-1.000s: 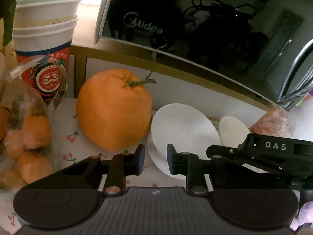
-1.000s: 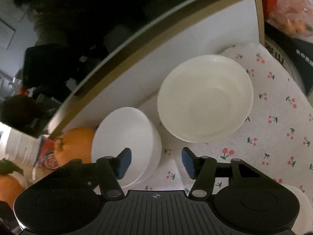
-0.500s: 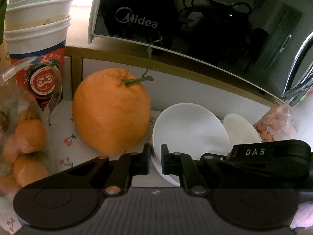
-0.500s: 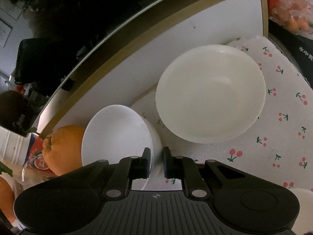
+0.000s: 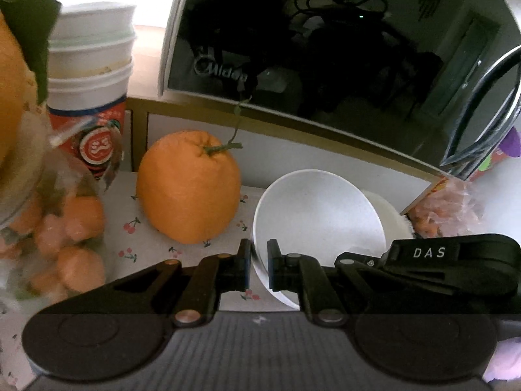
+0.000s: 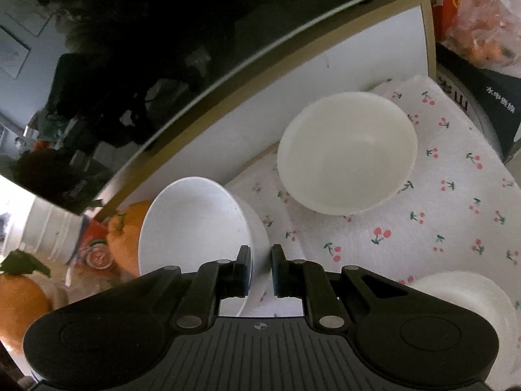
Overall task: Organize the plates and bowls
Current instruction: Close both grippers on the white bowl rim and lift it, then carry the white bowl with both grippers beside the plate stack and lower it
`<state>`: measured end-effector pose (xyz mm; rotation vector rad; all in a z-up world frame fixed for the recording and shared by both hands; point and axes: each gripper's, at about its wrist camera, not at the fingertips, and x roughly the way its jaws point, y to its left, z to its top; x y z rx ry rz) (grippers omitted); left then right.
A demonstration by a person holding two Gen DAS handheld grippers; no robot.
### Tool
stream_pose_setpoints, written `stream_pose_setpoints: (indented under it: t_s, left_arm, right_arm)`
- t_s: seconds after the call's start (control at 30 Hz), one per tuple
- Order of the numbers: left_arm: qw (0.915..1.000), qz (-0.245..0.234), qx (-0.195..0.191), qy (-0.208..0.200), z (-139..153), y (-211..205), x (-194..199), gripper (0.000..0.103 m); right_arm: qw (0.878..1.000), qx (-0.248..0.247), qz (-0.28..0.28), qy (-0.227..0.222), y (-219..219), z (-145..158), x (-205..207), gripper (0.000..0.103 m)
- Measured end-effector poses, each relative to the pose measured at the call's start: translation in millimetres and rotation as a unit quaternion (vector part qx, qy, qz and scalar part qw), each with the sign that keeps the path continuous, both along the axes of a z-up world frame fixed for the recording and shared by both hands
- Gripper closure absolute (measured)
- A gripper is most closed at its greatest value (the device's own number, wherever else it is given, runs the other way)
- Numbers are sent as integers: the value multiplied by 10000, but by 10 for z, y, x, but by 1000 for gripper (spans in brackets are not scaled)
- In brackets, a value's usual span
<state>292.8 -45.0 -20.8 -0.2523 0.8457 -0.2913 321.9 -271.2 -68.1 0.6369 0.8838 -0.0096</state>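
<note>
- Left wrist view: the left gripper (image 5: 259, 265) sits at lower centre, its fingers pinching the near rim of a white bowl (image 5: 317, 218) that is tilted up — the right gripper (image 5: 423, 260), marked DAS, grips the same bowl from the right of the frame.
- Right wrist view: the right gripper (image 6: 261, 268) is clamped on that white bowl (image 6: 192, 221), lower left of centre.
- A cream bowl (image 6: 346, 153) rests upright on the cherry-print cloth (image 6: 456, 215) at centre right, apart from the held one.
- A large orange (image 5: 189, 189) stands on the cloth left of centre, stacked paper cups (image 5: 91, 75) behind it at upper left.
- A glossy black microwave (image 5: 325, 42) — its door mirroring a dim room — fills the upper frame on a white shelf.
</note>
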Motion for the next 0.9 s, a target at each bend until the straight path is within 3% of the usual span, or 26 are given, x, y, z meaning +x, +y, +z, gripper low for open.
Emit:
stream_pose_setpoints:
  t_s: [0.33, 0.9]
  left_arm:
    - [9999, -72, -8, -115, 258, 26, -315, 94]
    - [9995, -249, -165, -91, 432, 48, -1071, 94]
  right_arm:
    - [9997, -81, -46, -212, 15, 370, -445, 89]
    - [9992, -213, -53, -338, 24, 643, -1352, 89]
